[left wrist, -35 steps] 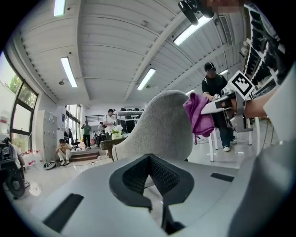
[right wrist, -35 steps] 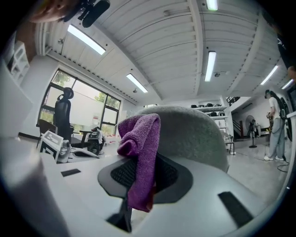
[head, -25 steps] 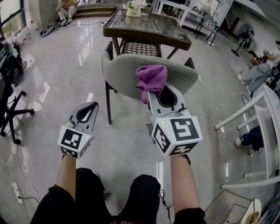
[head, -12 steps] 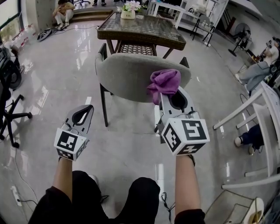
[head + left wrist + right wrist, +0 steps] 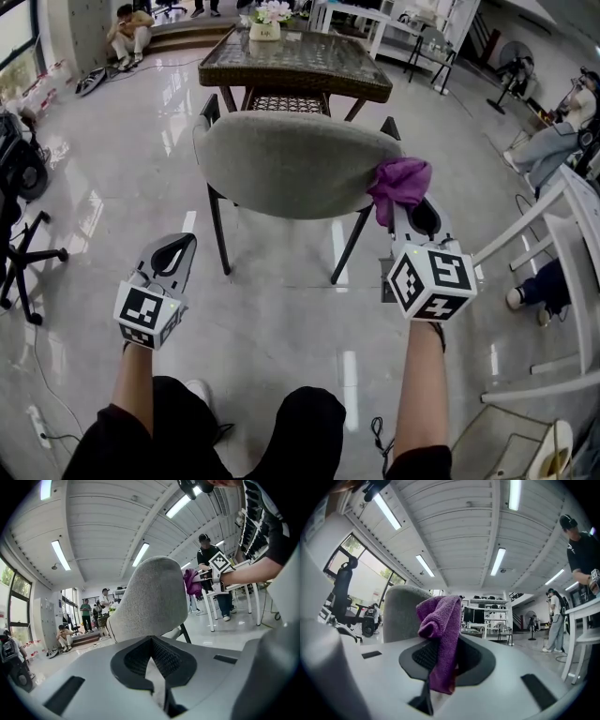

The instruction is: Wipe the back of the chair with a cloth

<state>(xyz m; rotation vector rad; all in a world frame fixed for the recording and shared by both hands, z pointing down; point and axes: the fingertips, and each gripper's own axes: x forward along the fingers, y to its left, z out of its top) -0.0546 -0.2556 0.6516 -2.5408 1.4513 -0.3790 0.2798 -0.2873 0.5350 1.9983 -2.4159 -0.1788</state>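
A grey upholstered chair back point(image 5: 295, 164) on dark legs faces me in the head view. My right gripper point(image 5: 405, 199) is shut on a purple cloth point(image 5: 399, 182), which sits against the back's right edge. In the right gripper view the purple cloth point(image 5: 440, 634) hangs from the closed jaws, with the chair back point(image 5: 401, 613) just left of it. My left gripper point(image 5: 178, 251) hovers low at the left, below the chair back and apart from it, shut with nothing in it. The left gripper view shows the chair back point(image 5: 152, 599) ahead and the cloth point(image 5: 192, 582) at its right side.
A dark wicker-edged table point(image 5: 295, 61) with a flower pot point(image 5: 264, 21) stands behind the chair. White furniture point(image 5: 553, 253) stands at the right, an office chair base point(image 5: 23, 267) at the left. People sit and stand around the shiny tiled floor point(image 5: 281, 309).
My right gripper has carried the purple cloth rightward across the chair back, from near its middle to its right edge. The left gripper has barely moved.
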